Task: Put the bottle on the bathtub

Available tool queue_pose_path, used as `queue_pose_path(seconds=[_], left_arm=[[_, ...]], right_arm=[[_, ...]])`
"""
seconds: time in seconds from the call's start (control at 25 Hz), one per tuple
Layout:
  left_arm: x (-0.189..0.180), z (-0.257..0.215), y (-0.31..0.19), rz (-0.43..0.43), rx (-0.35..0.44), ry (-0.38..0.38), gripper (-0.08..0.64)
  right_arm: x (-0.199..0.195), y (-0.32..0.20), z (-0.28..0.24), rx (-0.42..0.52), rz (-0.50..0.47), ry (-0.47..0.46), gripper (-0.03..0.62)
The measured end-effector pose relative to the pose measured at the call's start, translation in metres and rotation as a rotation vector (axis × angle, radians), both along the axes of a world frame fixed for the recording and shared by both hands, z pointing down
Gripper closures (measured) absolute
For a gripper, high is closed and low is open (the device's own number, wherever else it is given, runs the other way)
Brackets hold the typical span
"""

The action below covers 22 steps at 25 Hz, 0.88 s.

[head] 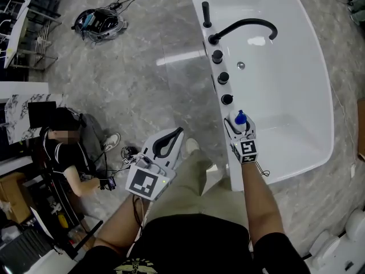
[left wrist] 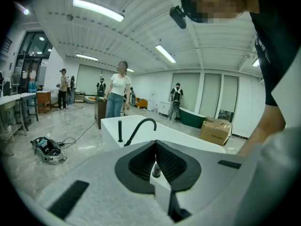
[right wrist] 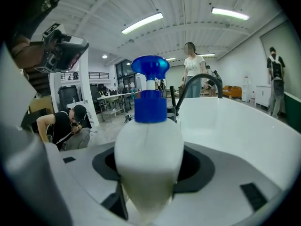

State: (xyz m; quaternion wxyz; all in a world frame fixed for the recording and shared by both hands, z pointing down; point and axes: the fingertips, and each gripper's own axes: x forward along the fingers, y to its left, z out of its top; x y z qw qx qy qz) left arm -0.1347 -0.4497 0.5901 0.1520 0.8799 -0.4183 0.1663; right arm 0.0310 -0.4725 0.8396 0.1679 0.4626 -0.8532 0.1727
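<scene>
Reaching out, arm straight: right gripper [head: 242,135] jaws clamped on white bottle [head: 240,119] over the bathtub [head: 311,67] rim | left gripper [head: 169,143] beside bathtub, jaws together, empty.

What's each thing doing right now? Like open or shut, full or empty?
bottle: upright, blue cap on, gripped.
right gripper: shut on the bottle.
left gripper: shut, holding nothing.
bathtub: empty, no water.
faucet: off, nothing running.
</scene>
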Motion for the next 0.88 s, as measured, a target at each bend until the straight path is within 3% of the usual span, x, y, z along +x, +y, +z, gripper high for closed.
queue_pose_path(seconds=[0.2,0.4,0.88], left_arm=[[0.001,-0.007,0.008,0.001,0.007,0.011,0.551],[0.008,-0.016,0.020,-0.001,0.019,0.001,0.551],[0.010,-0.051,0.048,-0.052,0.075,-0.021,0.551]], right_arm=[[-0.009,0.020,0.007,-0.006,-0.075,0.087,0.328],[-0.002,0.038,0.010,-0.020,-0.093,0.102,0.328],[0.011,0.074,0.006,-0.040,-0.247,0.213,0.328]])
